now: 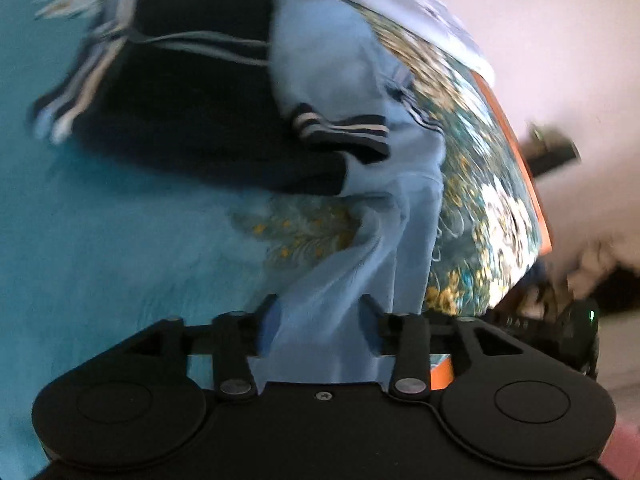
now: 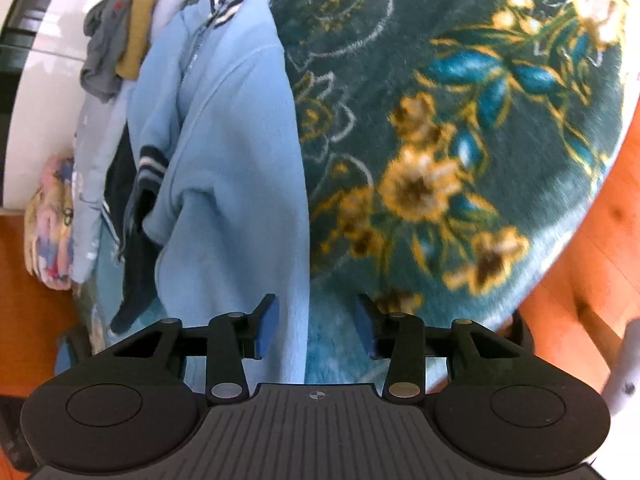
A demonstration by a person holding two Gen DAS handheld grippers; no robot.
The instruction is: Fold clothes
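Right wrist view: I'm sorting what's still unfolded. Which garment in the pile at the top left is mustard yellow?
The mustard yellow garment lies crumpled beside a grey garment; the large light blue jacket below them is spread out instead.

Left gripper (image 1: 318,326) is tilting steeply down over the light blue jacket (image 1: 336,80), jaws standing apart with its fabric between them. Right gripper (image 2: 316,328) is angling down at the jacket's edge, jaws parted.
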